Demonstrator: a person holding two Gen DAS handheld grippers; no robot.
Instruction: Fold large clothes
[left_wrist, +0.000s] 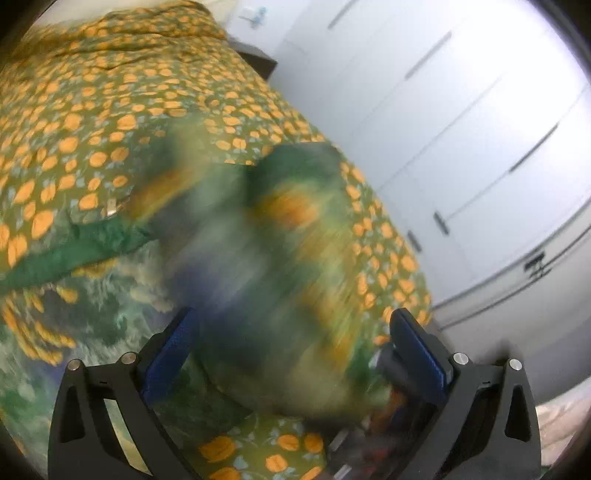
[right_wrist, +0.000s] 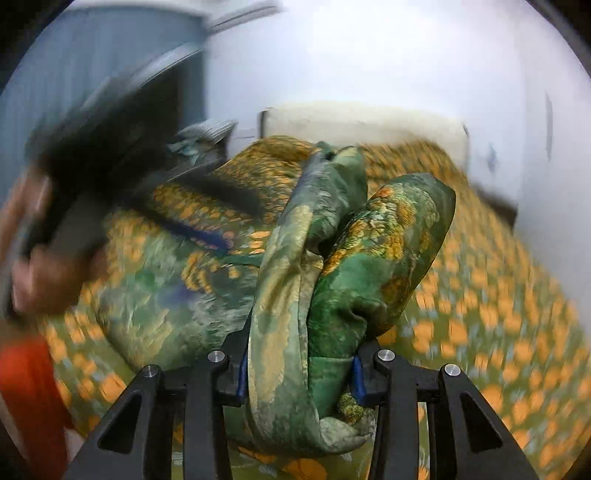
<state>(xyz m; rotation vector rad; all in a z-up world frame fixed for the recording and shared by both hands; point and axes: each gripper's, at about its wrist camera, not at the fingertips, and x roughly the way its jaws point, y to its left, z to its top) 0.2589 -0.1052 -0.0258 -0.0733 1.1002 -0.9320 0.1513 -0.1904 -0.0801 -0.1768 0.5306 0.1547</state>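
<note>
Mid-fold, I judge: right claw (right_wrist: 299, 373) is clamping a thick bunch of the green garment (right_wrist: 332, 266) above the bed (right_wrist: 498, 295), left claw (left_wrist: 291, 354) is hanging released w/ blurred cloth between its fingers, so next it's needing a fresh grip.

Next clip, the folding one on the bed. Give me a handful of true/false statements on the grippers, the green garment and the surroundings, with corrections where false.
1. The right hand-held gripper is shut on a thick bunch of the green garment. True.
2. The left hand-held gripper is clamped tight on cloth. False: its fingers stand wide apart, with blurred fabric between them.
3. The bedspread is plain white. False: it is green with orange shapes.
4. White cupboard doors with long handles show in the left wrist view. True.
5. The garment lies folded flat in a neat stack. False: it is bunched and lifted.
</note>
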